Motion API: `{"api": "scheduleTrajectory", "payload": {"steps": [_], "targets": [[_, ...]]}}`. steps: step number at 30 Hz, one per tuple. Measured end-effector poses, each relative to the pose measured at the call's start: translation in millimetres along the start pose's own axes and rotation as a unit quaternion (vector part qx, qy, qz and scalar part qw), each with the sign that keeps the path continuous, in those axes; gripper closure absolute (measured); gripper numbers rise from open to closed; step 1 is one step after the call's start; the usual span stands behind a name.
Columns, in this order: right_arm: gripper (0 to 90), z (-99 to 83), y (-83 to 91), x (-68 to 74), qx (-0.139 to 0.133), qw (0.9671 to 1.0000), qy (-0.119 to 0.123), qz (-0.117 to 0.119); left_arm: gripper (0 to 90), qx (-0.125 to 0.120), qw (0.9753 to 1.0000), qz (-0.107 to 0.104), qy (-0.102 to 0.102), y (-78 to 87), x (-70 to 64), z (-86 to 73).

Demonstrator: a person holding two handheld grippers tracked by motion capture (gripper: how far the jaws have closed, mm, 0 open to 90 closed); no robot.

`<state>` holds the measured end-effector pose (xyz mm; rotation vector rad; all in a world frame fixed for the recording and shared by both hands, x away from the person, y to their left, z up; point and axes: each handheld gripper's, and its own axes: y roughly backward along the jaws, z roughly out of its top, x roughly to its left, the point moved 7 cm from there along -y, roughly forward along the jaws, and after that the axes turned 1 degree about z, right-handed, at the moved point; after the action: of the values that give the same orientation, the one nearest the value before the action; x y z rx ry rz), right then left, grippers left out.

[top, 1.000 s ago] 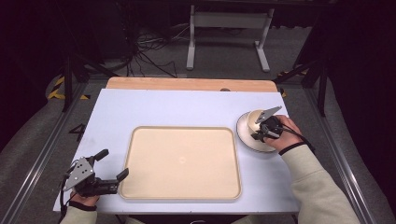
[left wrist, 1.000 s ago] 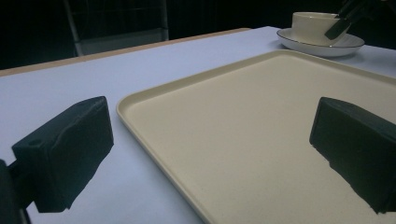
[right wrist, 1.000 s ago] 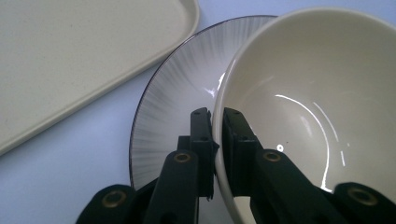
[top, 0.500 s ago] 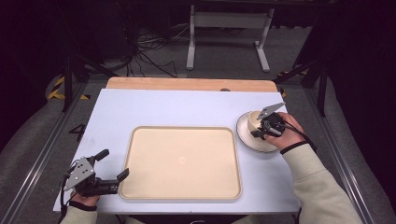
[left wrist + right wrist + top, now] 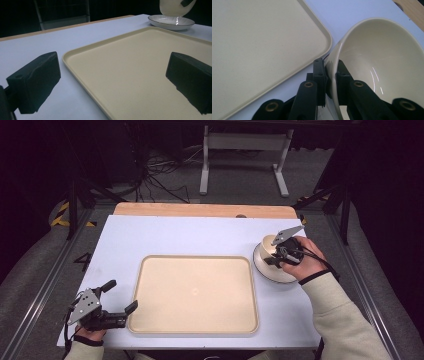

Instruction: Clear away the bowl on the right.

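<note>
Pinching the rim of the glossy cream ceramic bowl [image 5: 384,62], the right hand-held gripper [image 5: 331,75] lifted it off its saucer [image 5: 171,22]; the left hand-held gripper [image 5: 120,297] rested with jaws apart beside the beige plastic tray [image 5: 195,292].

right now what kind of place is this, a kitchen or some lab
Probably a lab or recording workspace, not a kitchen: a white table on a metal frame, loose cables on the floor behind, and a hand-held right gripper.
</note>
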<state>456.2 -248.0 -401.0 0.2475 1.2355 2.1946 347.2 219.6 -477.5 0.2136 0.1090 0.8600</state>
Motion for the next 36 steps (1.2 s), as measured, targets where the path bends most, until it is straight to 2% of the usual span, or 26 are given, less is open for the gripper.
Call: {"api": "scheduleTrajectory", "payload": {"steps": [9, 21, 28, 36], "targets": [[83.0, 10.4, 13.3, 10.2, -0.002, 0.9999, 0.017, 0.000, 0.3, 0.001, 1.0000, 0.000, 0.000, 0.3, -0.2, 0.1], [82.9, 25.0, 17.4, 26.7, -0.003, 0.9990, 0.043, 0.008, 0.2, 0.001, 1.0000, 0.000, 0.000, 0.6, -0.3, 0.2], [82.8, 32.8, 15.9, 41.3, -0.004, 0.9985, 0.047, 0.029, 0.2, -0.004, 1.0000, 0.001, 0.001, 0.5, -0.4, 0.6], [82.7, 49.6, 11.1, 65.4, -0.008, 0.9958, 0.079, 0.045, 0.2, -0.004, 1.0000, 0.002, 0.002, 1.8, 0.0, 0.6]]}}
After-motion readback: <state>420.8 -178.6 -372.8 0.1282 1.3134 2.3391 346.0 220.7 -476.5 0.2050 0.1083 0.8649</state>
